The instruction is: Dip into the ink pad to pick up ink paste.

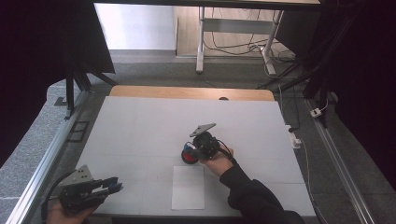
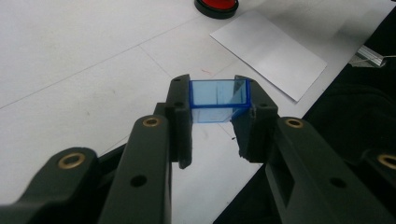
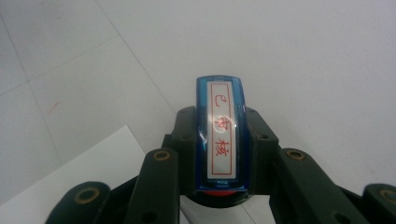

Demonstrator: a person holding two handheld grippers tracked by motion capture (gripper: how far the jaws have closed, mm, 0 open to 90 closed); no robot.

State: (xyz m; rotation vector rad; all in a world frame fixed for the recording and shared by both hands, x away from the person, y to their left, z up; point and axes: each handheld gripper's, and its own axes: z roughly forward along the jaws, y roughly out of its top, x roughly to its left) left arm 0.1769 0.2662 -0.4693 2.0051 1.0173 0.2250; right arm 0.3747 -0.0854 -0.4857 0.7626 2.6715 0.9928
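Observation:
My right gripper (image 1: 193, 150) is shut on a blue stamp (image 3: 220, 140) whose top label carries red characters. The stamp stands upright on a round red ink pad (image 1: 188, 157) with a black rim near the table's middle; the red ink pad (image 3: 218, 192) shows just under the stamp between my jaws. At the table's front left corner my left gripper (image 1: 111, 186) is shut on a clear blue plastic cap (image 2: 218, 97), held just above the white surface. The left gripper view also catches the ink pad (image 2: 216, 6) far off at its top edge.
A white sheet of paper (image 1: 188, 187) lies on the white table (image 1: 154, 121) just in front of the ink pad, also seen as paper (image 2: 268, 51). A person's dark sleeve (image 1: 254, 198) reaches in from the bottom right. Metal rails run along both table sides.

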